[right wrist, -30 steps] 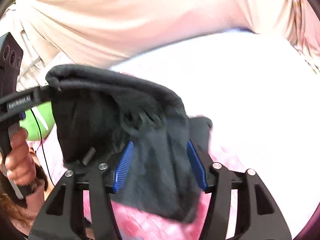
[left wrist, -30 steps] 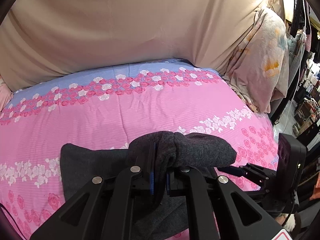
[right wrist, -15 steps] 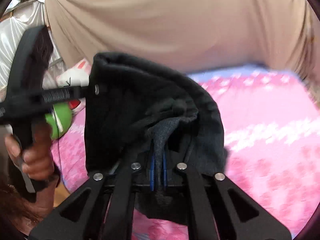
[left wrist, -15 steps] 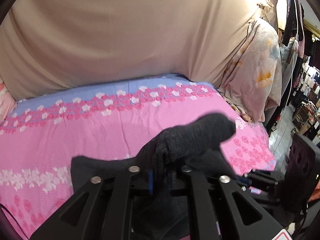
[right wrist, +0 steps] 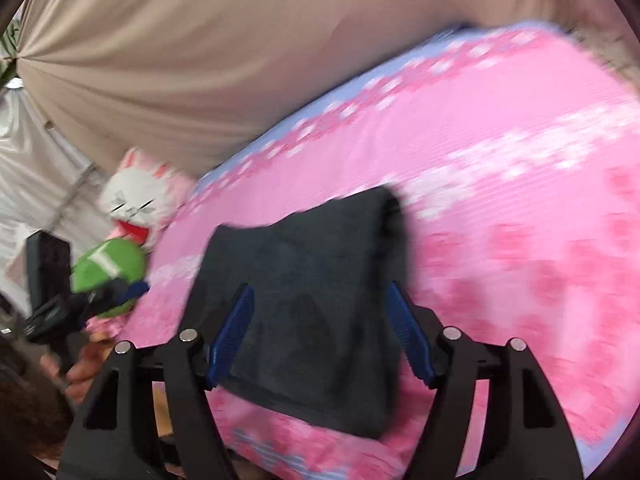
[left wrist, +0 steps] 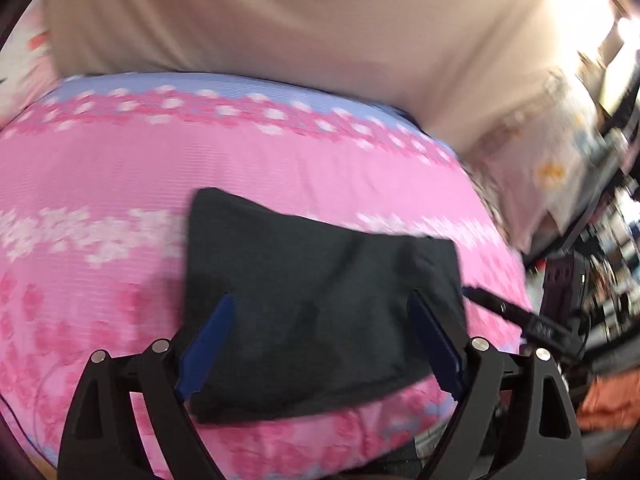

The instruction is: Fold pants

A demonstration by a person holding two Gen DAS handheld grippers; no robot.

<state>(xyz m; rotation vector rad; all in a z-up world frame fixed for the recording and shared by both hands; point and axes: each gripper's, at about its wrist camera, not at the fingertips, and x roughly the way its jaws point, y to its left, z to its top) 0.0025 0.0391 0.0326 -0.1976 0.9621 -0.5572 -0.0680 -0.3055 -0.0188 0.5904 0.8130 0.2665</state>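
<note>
The dark grey pants (left wrist: pixel 320 248) lie folded in a flat rectangle on the pink flowered bed sheet (left wrist: pixel 120 184), near its front edge. My left gripper (left wrist: pixel 320 298) hovers just above them, its jaws opening wide, and the blue pads do not press on the cloth. In the right wrist view the same folded pants (right wrist: pixel 304 248) lie under my right gripper (right wrist: pixel 322 286), whose jaws are also opening with nothing pinched. Each gripper shows in the other's view, the right gripper (left wrist: pixel 520 316) at the right and the left gripper (right wrist: pixel 52 304) at the left. Both pictures are blurred.
A beige fabric backdrop (left wrist: pixel 280 20) rises behind the bed. A white plush rabbit (right wrist: pixel 136 200) and a green toy (right wrist: pixel 108 268) sit at the bed's left edge. A flowered pillow (left wrist: pixel 560 168) leans at the right, with cluttered shelves beyond. A hand (right wrist: pixel 88 360) holds the left gripper.
Both grippers held bunched pants cloth half a second ago and have let go. The pants now lie flat and folded on the sheet, and both sets of jaws stand apart.
</note>
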